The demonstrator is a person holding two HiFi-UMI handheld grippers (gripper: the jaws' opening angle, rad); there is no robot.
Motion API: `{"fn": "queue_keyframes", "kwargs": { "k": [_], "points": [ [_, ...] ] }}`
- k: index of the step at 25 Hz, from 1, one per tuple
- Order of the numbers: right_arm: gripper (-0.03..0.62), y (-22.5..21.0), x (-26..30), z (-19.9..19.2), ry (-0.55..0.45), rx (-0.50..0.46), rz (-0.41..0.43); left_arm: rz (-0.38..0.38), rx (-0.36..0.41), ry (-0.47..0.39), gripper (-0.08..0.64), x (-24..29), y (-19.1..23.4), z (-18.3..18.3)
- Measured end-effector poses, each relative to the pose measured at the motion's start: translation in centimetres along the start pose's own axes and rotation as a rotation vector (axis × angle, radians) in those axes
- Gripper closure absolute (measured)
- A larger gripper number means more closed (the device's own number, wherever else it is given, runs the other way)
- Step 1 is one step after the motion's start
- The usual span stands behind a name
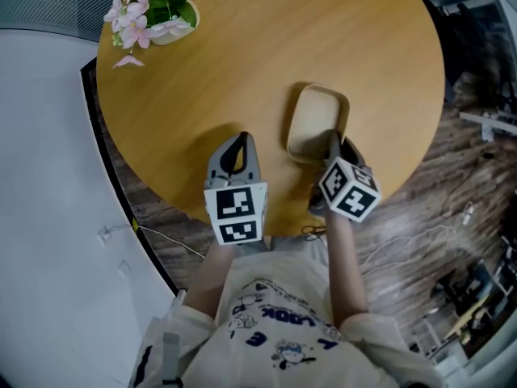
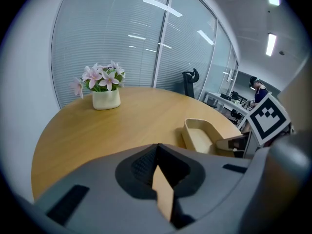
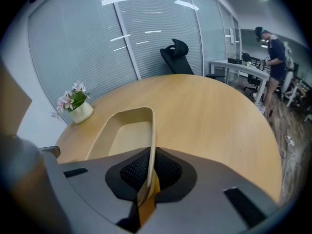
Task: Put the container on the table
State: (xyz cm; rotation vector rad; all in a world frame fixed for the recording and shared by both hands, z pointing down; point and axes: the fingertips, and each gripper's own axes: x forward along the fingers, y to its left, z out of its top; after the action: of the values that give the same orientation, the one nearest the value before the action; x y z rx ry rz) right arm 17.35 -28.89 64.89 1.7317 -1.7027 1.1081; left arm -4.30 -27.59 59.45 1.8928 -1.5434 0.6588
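Note:
A shallow beige container (image 1: 313,121) sits low over the round wooden table (image 1: 242,71), near its front right; its shadow lies close under it, and I cannot tell whether it touches the top. My right gripper (image 1: 333,141) is shut on the container's near rim. In the right gripper view the thin rim (image 3: 151,145) runs straight between the jaws of the right gripper (image 3: 147,172). My left gripper (image 1: 239,141) hovers over the table to the container's left, shut and holding nothing. The left gripper view shows the left gripper's (image 2: 157,150) jaws together, and the container (image 2: 200,136) to the right.
A white pot of pink flowers (image 1: 155,10) stands at the table's far left edge. Beyond the table are a glass wall, a black office chair (image 3: 175,57) and desks with a person (image 3: 273,57). The table's front edge is right below both grippers.

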Motion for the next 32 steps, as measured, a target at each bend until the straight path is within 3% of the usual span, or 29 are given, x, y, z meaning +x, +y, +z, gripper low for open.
{"fn": "queue_keyframes", "kwargs": {
  "k": [9, 16, 32],
  "points": [
    [0.578, 0.1, -0.1, 0.3, -0.020, -0.016, 0.020, 0.004, -0.005, -0.009, 0.557, -0.3, -0.3, 0.2],
    [0.577, -0.1, -2.5, 2.4, -0.090, -0.038, 0.012, 0.006, -0.004, -0.073, 0.557, -1.7, -0.7, 2.7],
    [0.578, 3.8, -13.2, 12.9, -0.467, -0.112, 0.052, -0.032, 0.042, -0.352, 0.557, -9.4, -2.6, 13.5]
  ]
}}
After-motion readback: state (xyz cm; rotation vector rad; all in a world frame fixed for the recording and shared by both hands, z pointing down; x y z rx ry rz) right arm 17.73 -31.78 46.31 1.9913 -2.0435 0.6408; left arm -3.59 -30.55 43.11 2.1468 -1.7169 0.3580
